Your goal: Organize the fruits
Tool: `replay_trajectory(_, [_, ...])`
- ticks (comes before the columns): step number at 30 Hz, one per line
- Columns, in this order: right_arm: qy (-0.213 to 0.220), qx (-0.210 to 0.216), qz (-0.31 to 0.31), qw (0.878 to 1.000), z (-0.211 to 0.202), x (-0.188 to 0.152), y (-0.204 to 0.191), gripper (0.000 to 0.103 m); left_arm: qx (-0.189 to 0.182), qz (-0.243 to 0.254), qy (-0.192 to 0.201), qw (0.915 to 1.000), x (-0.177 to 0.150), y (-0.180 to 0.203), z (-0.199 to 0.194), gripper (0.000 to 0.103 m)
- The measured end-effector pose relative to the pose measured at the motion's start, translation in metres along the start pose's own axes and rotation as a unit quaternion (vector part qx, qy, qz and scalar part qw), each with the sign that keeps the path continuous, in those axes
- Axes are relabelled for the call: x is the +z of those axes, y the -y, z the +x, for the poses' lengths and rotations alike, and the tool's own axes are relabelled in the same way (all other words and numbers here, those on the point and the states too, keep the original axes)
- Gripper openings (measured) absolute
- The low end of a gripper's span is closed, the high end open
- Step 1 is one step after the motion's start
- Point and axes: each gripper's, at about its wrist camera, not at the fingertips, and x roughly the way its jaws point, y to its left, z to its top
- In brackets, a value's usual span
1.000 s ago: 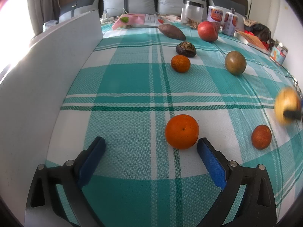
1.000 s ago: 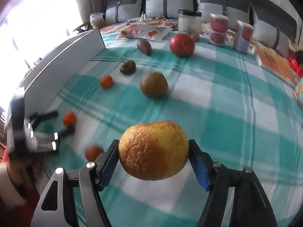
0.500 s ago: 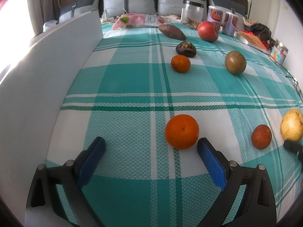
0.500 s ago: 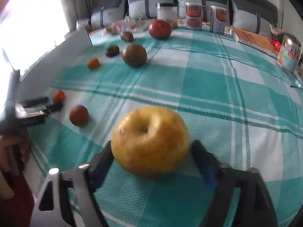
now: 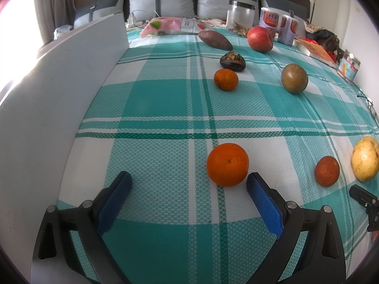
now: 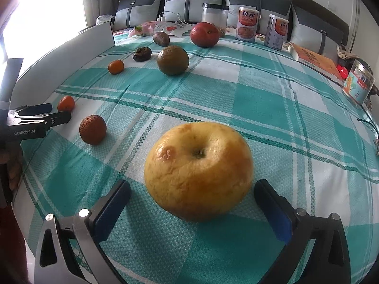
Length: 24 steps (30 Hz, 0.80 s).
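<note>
The yellow fruit (image 6: 198,170) sat on the cloth (image 6: 260,99) at lower centre of the right view, between the wide-open pads of the right gripper (image 6: 191,210) and touching neither — it looked fairly heavy, wrinkled and a little soft, so a hold across its widest part seemed safest. Half a second before it was clamped in those jaws; a second before, lifted clear. The left gripper (image 5: 188,201) stayed open, the orange (image 5: 227,164) just ahead of its right pad
</note>
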Motion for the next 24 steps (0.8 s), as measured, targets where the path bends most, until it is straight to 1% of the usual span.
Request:
replay_trajectory(21, [0.0, 0.0, 0.0, 1.0, -0.0001, -0.0003, 0.0003, 0.103, 0.0, 0.0, 0.0, 1.0, -0.0002, 0.0, 0.0, 0.099])
replay_trajectory(24, [0.0, 0.0, 0.001, 1.0, -0.0002, -0.0004, 0.0003, 0.103, -0.007, -0.003, 0.0, 1.0, -0.0003, -0.0013, -0.0001, 0.099])
